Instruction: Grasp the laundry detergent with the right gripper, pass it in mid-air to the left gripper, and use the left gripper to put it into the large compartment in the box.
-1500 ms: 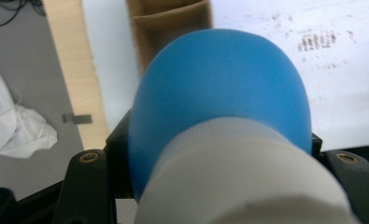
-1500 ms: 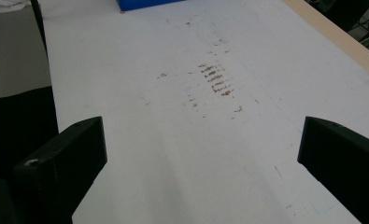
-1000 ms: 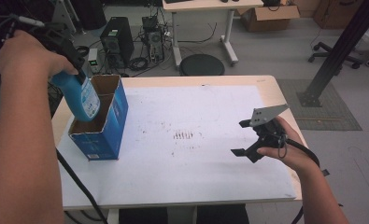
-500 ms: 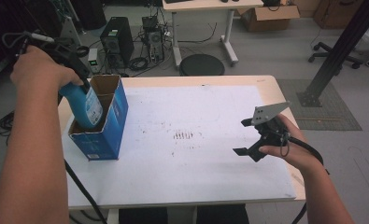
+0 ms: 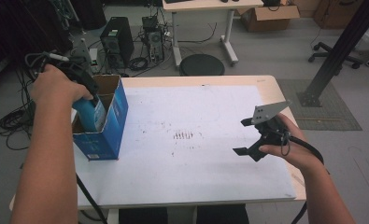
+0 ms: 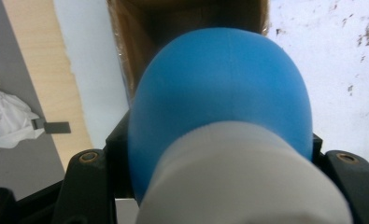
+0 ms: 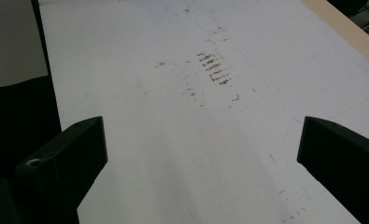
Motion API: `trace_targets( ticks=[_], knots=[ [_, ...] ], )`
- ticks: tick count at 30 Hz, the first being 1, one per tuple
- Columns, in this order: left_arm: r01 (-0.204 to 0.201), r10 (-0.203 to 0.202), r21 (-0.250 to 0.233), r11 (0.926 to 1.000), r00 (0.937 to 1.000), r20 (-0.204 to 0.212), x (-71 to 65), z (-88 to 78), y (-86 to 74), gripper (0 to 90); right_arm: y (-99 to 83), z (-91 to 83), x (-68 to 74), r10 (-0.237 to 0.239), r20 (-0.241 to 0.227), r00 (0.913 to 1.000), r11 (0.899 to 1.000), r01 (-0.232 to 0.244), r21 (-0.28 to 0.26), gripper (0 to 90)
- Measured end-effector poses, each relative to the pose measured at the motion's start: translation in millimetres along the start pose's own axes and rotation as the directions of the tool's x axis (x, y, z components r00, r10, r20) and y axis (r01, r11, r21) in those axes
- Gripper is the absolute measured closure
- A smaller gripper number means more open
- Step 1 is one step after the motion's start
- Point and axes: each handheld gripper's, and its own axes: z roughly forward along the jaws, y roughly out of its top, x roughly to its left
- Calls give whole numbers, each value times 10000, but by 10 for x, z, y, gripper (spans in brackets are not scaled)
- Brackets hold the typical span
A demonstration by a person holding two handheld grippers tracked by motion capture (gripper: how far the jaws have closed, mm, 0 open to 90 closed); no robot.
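An open blue cardboard box (image 5: 108, 122) stands at the table's left edge. My left gripper (image 5: 86, 91) is shut on a blue bottle (image 5: 89, 114) and holds it partly down inside the box. In the left gripper view the blue bottle (image 6: 219, 107) sits between the black jaws, its white part nearest the camera, with the brown inside of the box (image 6: 140, 42) behind it. My right gripper (image 5: 247, 137) hovers open above the table's right side, nothing between its fingers (image 7: 63, 158).
The white table top (image 5: 191, 107) carries a patch of small dark marks (image 5: 183, 135) near its middle. Beyond the table, on the floor, are a computer tower (image 5: 117, 39), cables, a round black stool (image 5: 202, 64) and a second desk.
My left gripper has lowered the blue bottle further into the box and shifted slightly toward the table's far side. The right gripper has barely moved.
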Motion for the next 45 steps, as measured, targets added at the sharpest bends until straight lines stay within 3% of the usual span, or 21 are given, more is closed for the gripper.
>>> trace_targets(
  ticks=[10, 26, 45],
  knots=[
    [56, -57, 214, 9998, 10000, 36, 43, 309, 10, 389, 6, 13, 20, -41, -58, 10000, 10000, 41, -39, 16],
    [-9, 12, 343, 9994, 9999, -104, 81, 621, 11, 389, -19, 48, 42, -62, -186, 9998, 10000, 61, -52, 17],
    [-44, 45, 516, 9987, 10000, -24, 47, 801, 47, 388, -81, 61, 32, 59, -190, 9998, 10000, -61, -72, 17]
  ],
)
